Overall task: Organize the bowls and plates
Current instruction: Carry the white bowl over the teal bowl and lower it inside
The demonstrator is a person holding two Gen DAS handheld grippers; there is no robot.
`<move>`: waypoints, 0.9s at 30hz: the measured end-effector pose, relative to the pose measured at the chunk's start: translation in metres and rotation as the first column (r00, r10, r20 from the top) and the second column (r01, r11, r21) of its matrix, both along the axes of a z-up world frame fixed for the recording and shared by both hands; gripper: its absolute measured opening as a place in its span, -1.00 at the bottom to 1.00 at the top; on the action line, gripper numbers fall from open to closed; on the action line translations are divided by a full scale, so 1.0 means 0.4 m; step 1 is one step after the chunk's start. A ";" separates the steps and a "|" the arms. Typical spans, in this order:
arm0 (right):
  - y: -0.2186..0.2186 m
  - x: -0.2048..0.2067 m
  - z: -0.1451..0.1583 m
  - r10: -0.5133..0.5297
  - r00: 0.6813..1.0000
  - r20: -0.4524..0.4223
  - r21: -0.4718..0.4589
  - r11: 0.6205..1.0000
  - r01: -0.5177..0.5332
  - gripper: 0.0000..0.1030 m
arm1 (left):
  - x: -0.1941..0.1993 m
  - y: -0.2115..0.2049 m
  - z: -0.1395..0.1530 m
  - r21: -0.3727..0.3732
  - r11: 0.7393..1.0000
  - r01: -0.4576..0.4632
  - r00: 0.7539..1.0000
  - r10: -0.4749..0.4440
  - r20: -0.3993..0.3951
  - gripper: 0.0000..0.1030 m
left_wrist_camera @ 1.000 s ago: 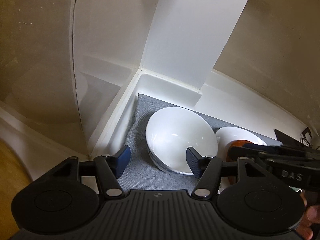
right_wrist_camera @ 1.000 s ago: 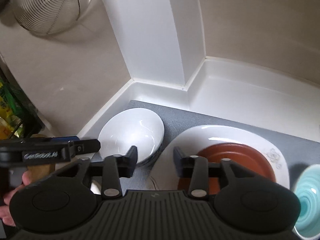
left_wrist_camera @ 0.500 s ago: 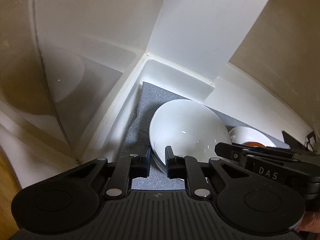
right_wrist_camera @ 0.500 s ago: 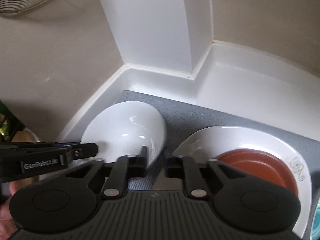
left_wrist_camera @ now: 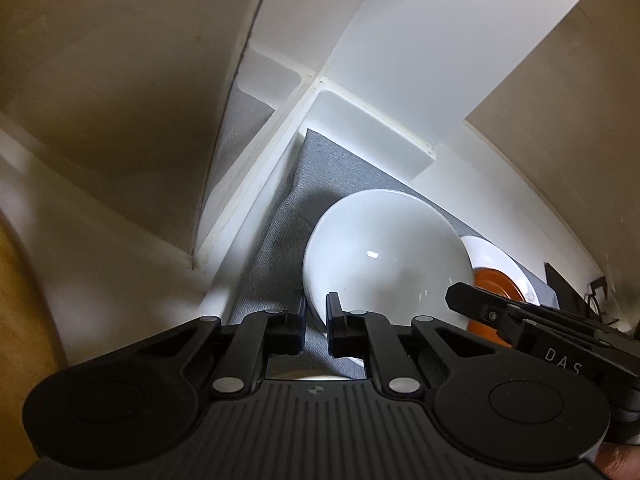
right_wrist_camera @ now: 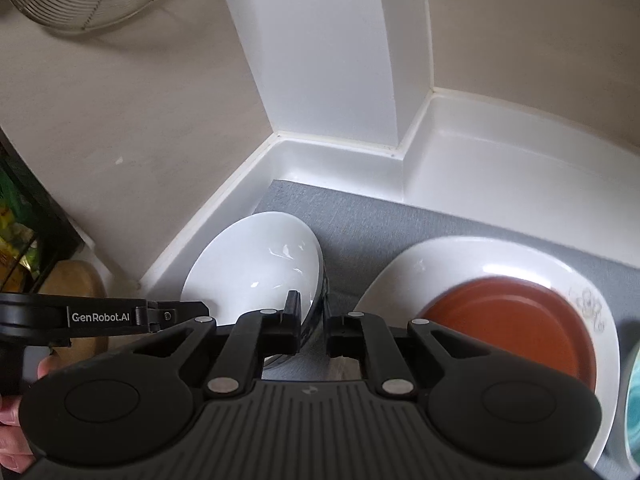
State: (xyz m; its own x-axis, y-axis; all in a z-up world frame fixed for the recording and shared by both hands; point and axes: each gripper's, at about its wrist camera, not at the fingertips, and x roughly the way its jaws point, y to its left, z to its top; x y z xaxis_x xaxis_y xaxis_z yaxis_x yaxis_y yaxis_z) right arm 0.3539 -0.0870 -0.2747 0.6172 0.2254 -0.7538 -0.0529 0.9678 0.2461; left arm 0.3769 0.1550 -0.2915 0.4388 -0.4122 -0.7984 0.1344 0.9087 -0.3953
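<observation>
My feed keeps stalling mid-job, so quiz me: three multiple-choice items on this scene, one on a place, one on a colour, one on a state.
1. Where does the brown plate lie?
A. on the white plate
B. inside the white bowl
C. bare on the grey mat

2. What colour is the dish at the right wrist view's right edge?
A. yellow
B. teal
C. black

3. How do the left gripper and right gripper stand?
A. both wide open
B. only the left grips
C. each shut on the bowl's rim

Answers:
1 A, white plate rims it all round.
2 B, the teal dish shows there.
3 C, rim sits between both pairs of fingers.
</observation>
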 end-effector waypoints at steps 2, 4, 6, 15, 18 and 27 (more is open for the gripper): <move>-0.006 -0.006 0.000 -0.016 1.000 -0.001 0.021 1.000 0.016 -0.78 | -0.005 -0.001 0.011 -0.001 1.000 0.004 1.000 -0.004 0.002 -0.80; -0.014 -0.016 0.010 -0.025 1.000 0.005 0.032 0.999 0.025 -0.79 | -0.008 -0.007 0.024 -0.004 1.000 0.010 1.000 -0.010 0.009 -0.81; -0.022 -0.027 0.021 -0.038 0.999 0.015 0.041 0.998 0.038 -0.79 | -0.015 -0.016 0.038 -0.001 1.000 0.019 1.000 -0.019 0.014 -0.81; -0.105 -0.117 0.091 -0.139 0.989 0.054 0.065 0.989 0.135 -0.78 | -0.034 -0.117 0.098 0.006 0.994 0.108 0.994 -0.108 0.032 -0.81; -0.146 -0.151 0.104 -0.181 0.981 0.063 0.066 0.982 0.177 -0.78 | -0.044 -0.172 0.110 0.013 0.989 0.146 0.989 -0.147 0.030 -0.81; -0.313 -0.288 0.123 -0.357 0.930 0.089 0.095 0.932 0.349 -0.78 | -0.080 -0.384 0.149 0.047 0.946 0.320 0.945 -0.322 0.050 -0.81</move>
State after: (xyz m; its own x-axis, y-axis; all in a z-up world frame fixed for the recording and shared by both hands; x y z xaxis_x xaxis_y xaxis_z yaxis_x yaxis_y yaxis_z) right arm 0.2387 -0.2121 -0.2256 0.7410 0.0326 -0.6707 0.2600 0.9070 0.3313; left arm 0.3449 0.0014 -0.2319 0.3329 -0.5090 -0.7938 0.4429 0.8276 -0.3449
